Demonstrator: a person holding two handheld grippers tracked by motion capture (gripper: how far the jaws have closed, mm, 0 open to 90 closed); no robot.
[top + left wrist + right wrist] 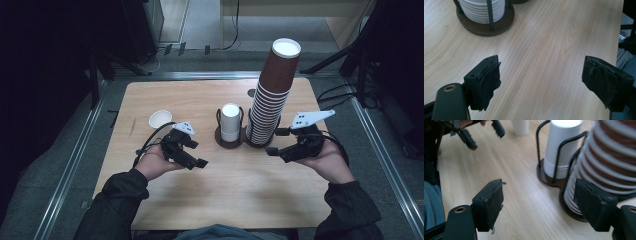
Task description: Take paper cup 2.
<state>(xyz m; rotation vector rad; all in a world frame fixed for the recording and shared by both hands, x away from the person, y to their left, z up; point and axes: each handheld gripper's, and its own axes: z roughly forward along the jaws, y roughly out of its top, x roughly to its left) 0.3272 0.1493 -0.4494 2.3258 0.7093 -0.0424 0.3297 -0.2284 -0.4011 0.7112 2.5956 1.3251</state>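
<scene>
A tall stack of brown paper cups (272, 95), upside down, stands in a dark wire holder at the middle right of the wooden table (210, 195). A short stack of white cups (230, 122) stands in the holder beside it. One white cup (160, 119) sits upright at the left. My left gripper (197, 153) hovers left of the white stack, open, with bare wood between its jaws (541, 82). My right gripper (276, 141) is open close beside the foot of the brown stack (609, 167), nothing between its jaws (539, 205).
The holder's round dark base (486, 27) lies just ahead of the left gripper. In the right gripper view the left gripper (484, 133) shows far off at the top left. Metal rails and black cables run along the floor around the table.
</scene>
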